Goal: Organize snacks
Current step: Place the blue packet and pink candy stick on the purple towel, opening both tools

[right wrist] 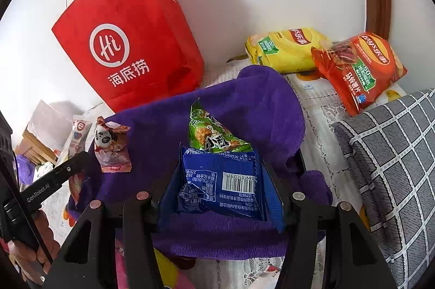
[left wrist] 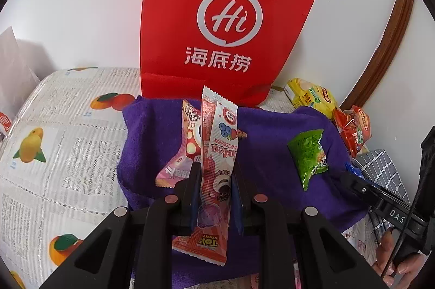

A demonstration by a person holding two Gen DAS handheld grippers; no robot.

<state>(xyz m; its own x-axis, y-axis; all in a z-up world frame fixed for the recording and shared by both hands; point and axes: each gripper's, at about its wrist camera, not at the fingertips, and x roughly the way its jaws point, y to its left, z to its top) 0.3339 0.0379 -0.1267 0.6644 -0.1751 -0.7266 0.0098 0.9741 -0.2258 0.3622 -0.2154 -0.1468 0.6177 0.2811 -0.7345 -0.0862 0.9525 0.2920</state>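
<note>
My left gripper (left wrist: 214, 177) is shut on a long red Toy Story snack stick (left wrist: 216, 153) and holds it upright above a purple cloth (left wrist: 272, 153). A pink panda snack pack (left wrist: 187, 142) sits just behind it on the cloth. A green snack pack (left wrist: 308, 155) lies to the right on the cloth. My right gripper (right wrist: 220, 180) is shut on a blue snack pack (right wrist: 220, 183), low over the purple cloth (right wrist: 244, 104), with the green pack (right wrist: 214, 134) just beyond it. The panda pack (right wrist: 111, 147) and the red stick (right wrist: 76, 139) show at the left.
A red paper bag (left wrist: 214, 17) stands against the wall behind the cloth (right wrist: 127, 44). A yellow chip bag (right wrist: 285, 49) and an orange chip bag (right wrist: 359, 68) lie at the back right. A grey checked cushion (right wrist: 388, 166) is on the right. A fruit-print tablecloth (left wrist: 54, 139) covers the surface.
</note>
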